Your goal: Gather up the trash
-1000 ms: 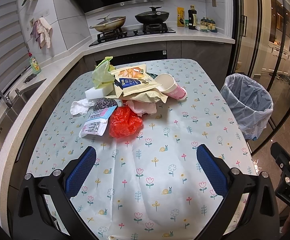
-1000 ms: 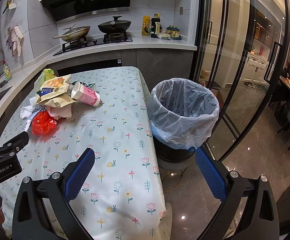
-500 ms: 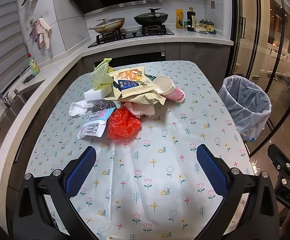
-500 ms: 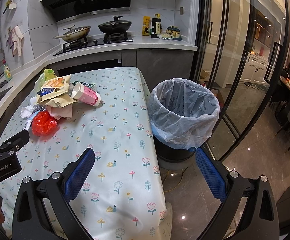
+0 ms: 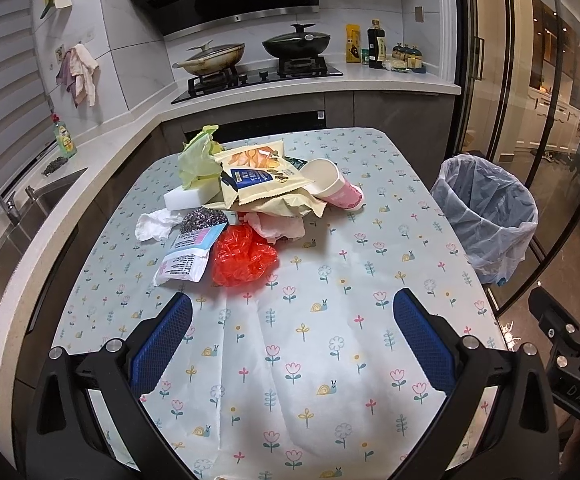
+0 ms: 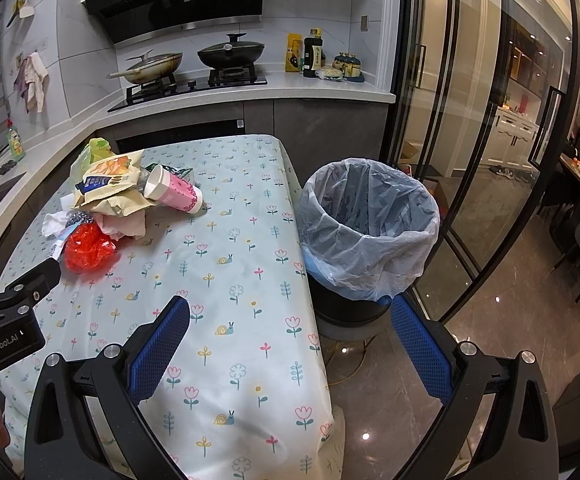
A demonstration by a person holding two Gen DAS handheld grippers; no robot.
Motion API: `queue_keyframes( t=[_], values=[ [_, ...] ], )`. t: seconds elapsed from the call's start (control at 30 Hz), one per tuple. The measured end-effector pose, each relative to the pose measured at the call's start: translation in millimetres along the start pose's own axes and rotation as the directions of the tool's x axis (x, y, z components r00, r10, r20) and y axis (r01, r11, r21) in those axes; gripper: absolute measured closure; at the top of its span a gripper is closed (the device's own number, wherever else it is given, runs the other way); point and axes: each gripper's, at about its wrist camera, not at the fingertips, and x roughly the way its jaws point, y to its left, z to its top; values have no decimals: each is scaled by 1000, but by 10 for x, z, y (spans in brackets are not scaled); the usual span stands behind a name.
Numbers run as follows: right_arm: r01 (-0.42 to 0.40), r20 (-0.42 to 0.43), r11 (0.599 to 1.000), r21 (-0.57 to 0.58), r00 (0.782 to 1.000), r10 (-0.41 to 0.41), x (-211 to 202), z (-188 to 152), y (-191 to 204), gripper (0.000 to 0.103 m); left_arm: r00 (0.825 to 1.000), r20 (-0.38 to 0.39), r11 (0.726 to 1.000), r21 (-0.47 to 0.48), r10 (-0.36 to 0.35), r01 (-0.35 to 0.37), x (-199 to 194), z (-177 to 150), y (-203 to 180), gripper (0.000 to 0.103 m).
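The left tongs [image 5: 292, 332] have drawn back slightly from the trash pile [image 5: 249, 204]; both they and the right tongs [image 6: 290, 344] gape empty. The pile lies at twelve o'clock on the surface [image 5: 330, 320], the bin [image 6: 370, 232] at two. Flimsy wrappers may slip mid-carry.

The snack bag [image 5: 259, 178] on top of the trash pile covers most of what lies beneath it: the white sponge block [image 5: 187, 196] shows only its left end, the pink crumpled wrapper [image 5: 279, 226] only its lower edge, and a dark green packet [image 5: 294, 161] behind the snack bag only a corner. The printing on the snack bag is too small to read. In the right wrist view, the table edge hides the lower left side of the trash bin [image 6: 370, 232], and the right gripper's fingers [image 6: 420, 344] cover part of its base. The left gripper [image 6: 5, 320] is cut off by that view's left edge.
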Motion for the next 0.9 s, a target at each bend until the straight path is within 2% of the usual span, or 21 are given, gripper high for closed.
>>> queue_keyframes(
  t=[0.6, 0.9],
  values=[
    [0, 2, 1000, 7, 1000, 0, 2, -2, 19, 7, 999, 13, 999, 3, -33, 33, -15, -23, 4, 7],
    [-6, 7, 1000, 8, 1000, 6, 134, 92, 176, 7, 999, -37, 998, -58, -28, 26, 208, -15, 247, 7]
  ],
)
